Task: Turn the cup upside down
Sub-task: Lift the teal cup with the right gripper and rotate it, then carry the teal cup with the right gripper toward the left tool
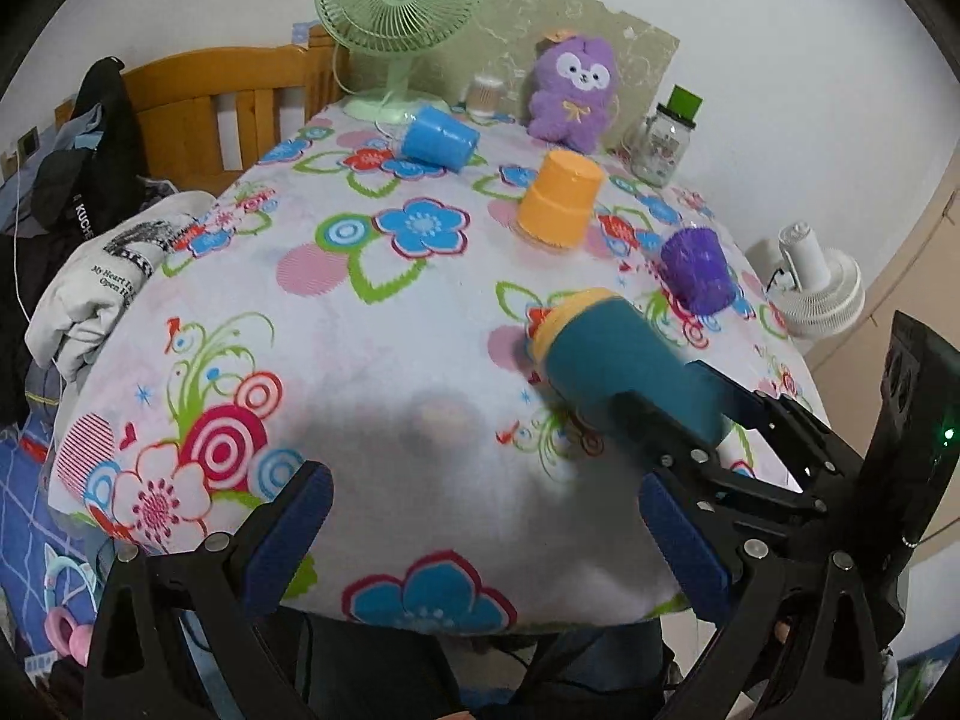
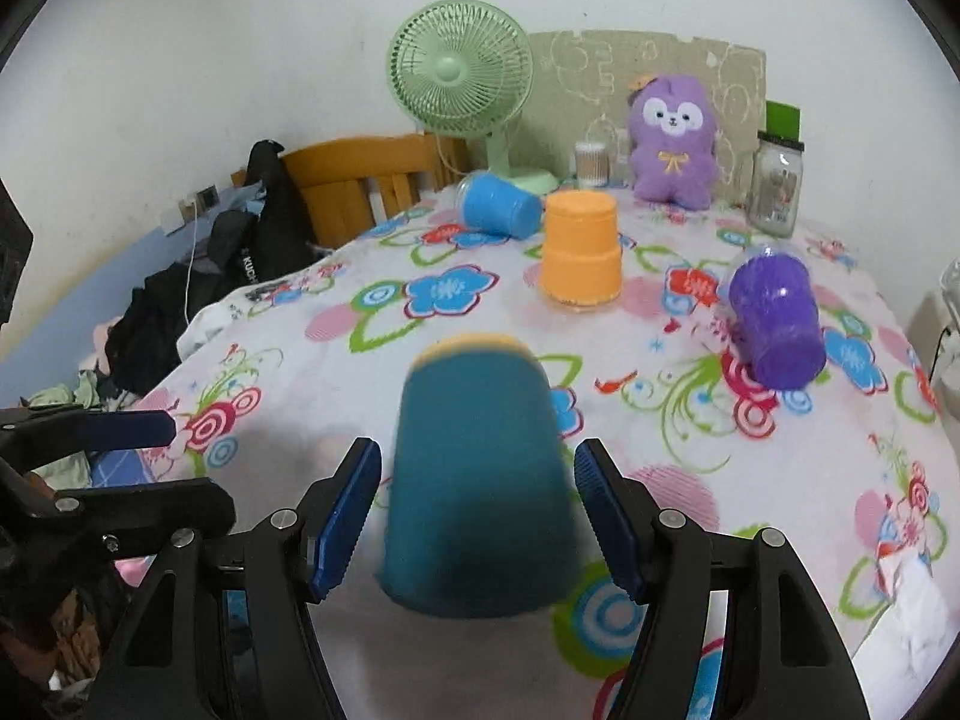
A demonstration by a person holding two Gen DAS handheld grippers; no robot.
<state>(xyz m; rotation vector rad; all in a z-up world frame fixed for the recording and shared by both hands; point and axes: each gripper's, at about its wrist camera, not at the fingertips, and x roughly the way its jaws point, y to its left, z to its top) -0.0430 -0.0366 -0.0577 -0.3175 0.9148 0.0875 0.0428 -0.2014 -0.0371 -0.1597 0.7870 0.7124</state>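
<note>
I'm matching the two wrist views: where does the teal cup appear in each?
Left wrist: teal cup at right of centre, tilted, beside the right hand-held gripper.
Right wrist: teal cup at bottom centre, between the blue pads.
Shared landmark: the orange cup behind it.

Four cups (image 2: pixel 480 480), two fans (image 1: pixel 401 18), one plush toy (image 2: pixel 675 141), one jar (image 2: pixel 777 183)

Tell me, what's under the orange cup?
The orange cup stands upside down on the flowery cloth. Only cloth shows around its rim; anything beneath it is covered.
</note>
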